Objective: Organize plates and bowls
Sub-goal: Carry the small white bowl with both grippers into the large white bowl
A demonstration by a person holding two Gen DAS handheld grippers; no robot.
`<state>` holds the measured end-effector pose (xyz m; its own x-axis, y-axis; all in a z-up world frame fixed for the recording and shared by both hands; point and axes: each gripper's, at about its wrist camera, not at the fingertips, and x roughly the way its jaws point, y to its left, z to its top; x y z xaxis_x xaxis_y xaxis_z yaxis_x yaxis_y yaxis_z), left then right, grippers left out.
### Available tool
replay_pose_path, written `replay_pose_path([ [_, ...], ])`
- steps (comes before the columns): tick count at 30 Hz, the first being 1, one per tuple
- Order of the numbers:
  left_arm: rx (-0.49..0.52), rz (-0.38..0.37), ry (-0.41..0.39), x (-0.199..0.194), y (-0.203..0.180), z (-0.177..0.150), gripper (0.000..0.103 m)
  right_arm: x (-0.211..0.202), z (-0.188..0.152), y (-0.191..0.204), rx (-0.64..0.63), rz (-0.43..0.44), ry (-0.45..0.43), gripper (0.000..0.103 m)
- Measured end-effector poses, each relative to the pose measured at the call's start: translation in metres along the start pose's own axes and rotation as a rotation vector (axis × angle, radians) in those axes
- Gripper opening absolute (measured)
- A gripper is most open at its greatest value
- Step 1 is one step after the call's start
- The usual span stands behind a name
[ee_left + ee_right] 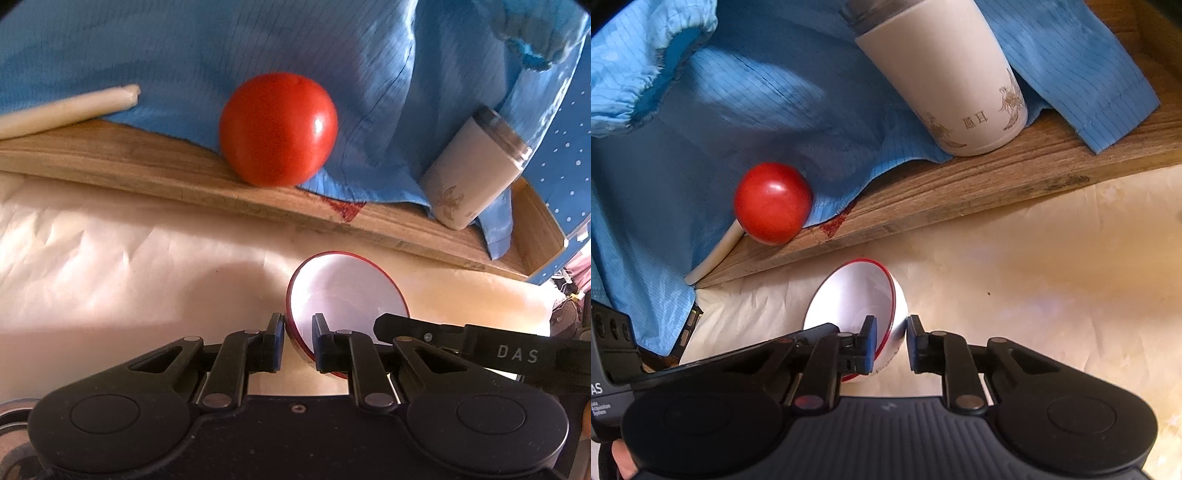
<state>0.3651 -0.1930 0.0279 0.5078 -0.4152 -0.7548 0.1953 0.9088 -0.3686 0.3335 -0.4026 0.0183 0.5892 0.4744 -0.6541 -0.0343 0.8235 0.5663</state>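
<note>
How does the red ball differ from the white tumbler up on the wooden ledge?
The glossy red ball is round and plain; the tall white tumbler is cylindrical, with gold floral print and a metal band at one end. The ball looks smaller than the tumbler. The ball sits toward the left, the tumbler further right. Both rest on the wooden ledge against the blue cloth.

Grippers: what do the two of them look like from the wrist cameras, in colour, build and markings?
Both are matte black. The left gripper and right gripper each have two short fingers with blue-edged pads on linkage arms with silver rivets, above round black housings. White "DAS" lettering marks one body. No cables or sleeves show.
</note>
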Motion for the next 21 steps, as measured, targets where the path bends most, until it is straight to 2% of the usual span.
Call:
replay_pose_path([
  [6,0.001,-0.014,-0.026,-0.014,0.0,-0.001,0.016,-0.007,0.0,0.005,-0.008,-0.009,-0.023,0.019],
  [13,0.001,-0.032,-0.051,-0.026,-0.001,0.001,0.016,-0.01,0.0,0.002,0.017,0.0,-0.008,0.019],
  [21,0.009,-0.062,-0.049,-0.035,-0.012,-0.005,0.016,-0.027,-0.007,-0.005,0.058,0.012,-0.015,0.019],
])
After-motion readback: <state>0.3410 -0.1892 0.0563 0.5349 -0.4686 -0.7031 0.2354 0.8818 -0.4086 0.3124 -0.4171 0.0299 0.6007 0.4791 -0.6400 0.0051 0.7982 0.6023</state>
